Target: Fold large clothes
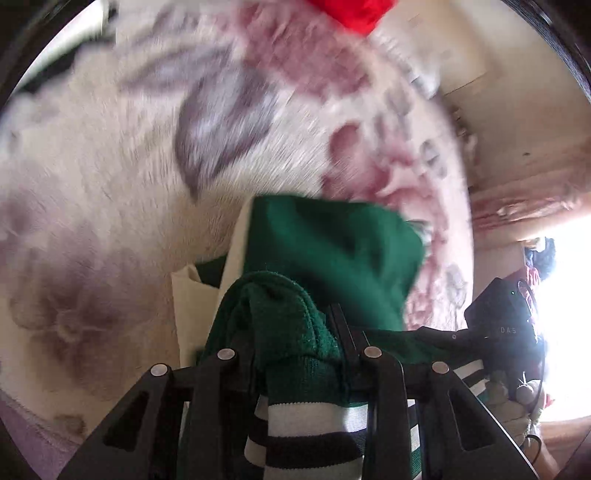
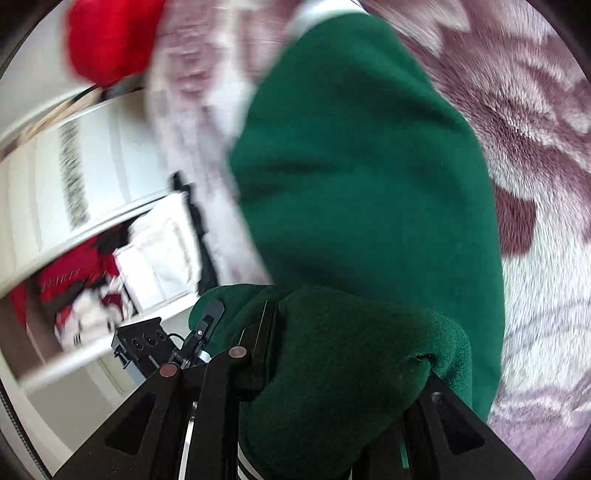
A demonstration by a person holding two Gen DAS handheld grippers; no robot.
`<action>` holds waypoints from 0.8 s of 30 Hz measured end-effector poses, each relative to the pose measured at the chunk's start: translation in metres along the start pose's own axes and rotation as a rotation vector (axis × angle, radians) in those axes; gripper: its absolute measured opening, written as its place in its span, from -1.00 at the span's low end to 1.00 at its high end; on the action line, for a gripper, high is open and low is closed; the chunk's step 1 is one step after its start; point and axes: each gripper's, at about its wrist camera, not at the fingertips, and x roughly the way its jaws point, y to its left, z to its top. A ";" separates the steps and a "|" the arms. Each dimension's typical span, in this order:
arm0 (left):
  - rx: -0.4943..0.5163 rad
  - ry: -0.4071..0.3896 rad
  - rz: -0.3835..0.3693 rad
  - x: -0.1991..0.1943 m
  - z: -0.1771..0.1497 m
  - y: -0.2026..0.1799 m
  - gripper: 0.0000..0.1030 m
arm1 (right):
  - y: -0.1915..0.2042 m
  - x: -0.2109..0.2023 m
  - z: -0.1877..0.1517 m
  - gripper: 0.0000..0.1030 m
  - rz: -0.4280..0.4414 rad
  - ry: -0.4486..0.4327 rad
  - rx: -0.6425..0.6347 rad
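Observation:
A dark green garment [image 1: 332, 251] with white-and-dark striped ribbing [image 1: 306, 424] is bunched between the fingers of my left gripper [image 1: 291, 325], which is shut on it. The cloth hangs forward over a cream and mauve floral blanket [image 1: 110, 177]. In the right wrist view the same green garment [image 2: 369, 166] fills the middle, and my right gripper [image 2: 347, 332] is shut on a thick fold of it; the fabric hides its right finger. Each view shows the other gripper as a black body at the edge: the right gripper's [image 1: 498, 314] and the left gripper's [image 2: 144, 343]. Both backgrounds are motion-blurred.
A red garment [image 1: 351, 11] lies at the far end of the blanket, the same red garment [image 2: 110, 40] showing at upper left in the right wrist view. A white shelf unit [image 2: 74, 166] holding red and white things stands beside the bed. Bright window light [image 1: 565, 314] glares at the right.

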 end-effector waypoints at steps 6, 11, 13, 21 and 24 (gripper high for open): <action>-0.064 0.052 -0.055 -0.028 0.005 -0.009 -0.35 | 0.005 0.005 0.011 -0.53 0.038 0.105 0.057; -0.095 0.038 -0.155 -0.049 0.023 -0.017 -0.14 | 0.014 -0.022 0.011 0.07 0.139 0.113 0.083; -0.084 0.033 -0.137 -0.047 0.034 -0.022 -0.04 | 0.025 -0.033 0.010 0.48 0.166 0.094 0.084; -0.018 -0.095 -0.069 -0.048 0.061 -0.040 0.65 | 0.031 -0.043 0.022 0.65 0.128 0.115 0.066; 0.009 -0.111 0.016 -0.044 0.049 -0.048 0.67 | 0.042 -0.038 0.025 0.68 0.083 0.177 0.017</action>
